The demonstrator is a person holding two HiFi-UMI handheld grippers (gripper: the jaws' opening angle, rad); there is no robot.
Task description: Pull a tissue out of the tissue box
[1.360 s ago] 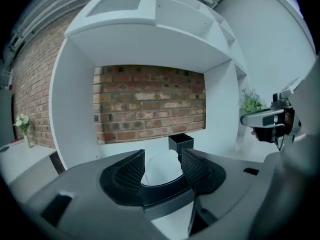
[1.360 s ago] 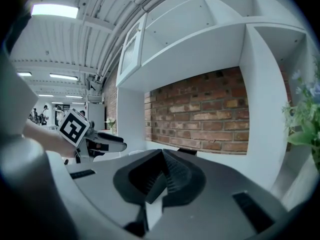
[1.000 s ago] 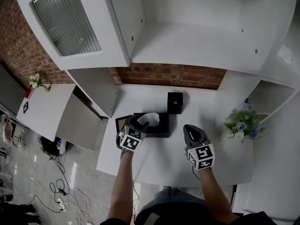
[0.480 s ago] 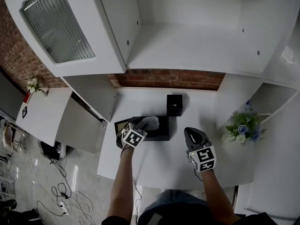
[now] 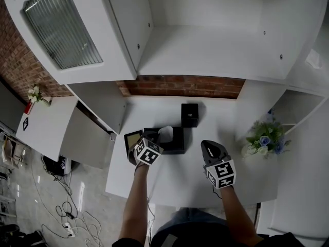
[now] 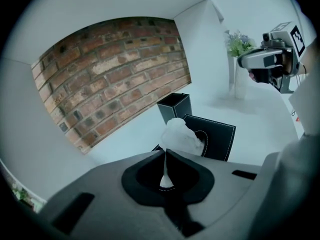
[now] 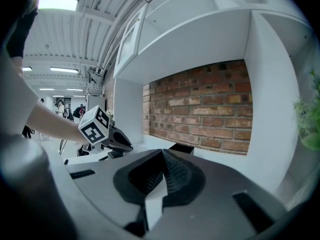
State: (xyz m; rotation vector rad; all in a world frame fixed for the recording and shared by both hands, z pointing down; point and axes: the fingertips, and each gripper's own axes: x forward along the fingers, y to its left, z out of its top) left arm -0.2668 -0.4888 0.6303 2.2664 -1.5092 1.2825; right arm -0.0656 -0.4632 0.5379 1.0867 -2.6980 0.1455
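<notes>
A black tissue box (image 5: 175, 142) lies on the white table (image 5: 175, 179) with a white tissue (image 5: 165, 133) sticking up from its slot. My left gripper (image 5: 158, 138) comes at it from the near left, tilted downward. In the left gripper view its jaws (image 6: 165, 152) are shut on the tissue (image 6: 180, 134), a thin strip pinched between the pads above the box (image 6: 217, 140). My right gripper (image 5: 207, 144) hovers over the table to the right of the box, shut with nothing in it (image 7: 162, 152). It shows at the upper right of the left gripper view (image 6: 256, 59).
A small black cube-shaped holder (image 5: 189, 114) stands just behind the box near the brick wall (image 5: 180, 85). A potted plant with pale blue flowers (image 5: 263, 138) stands at the right. A dark framed square (image 5: 132, 138) lies left of the box. White cabinets hang overhead.
My left gripper sank a little onto the tissue and its jaws went from open to shut on it. The right gripper stayed where it was.
</notes>
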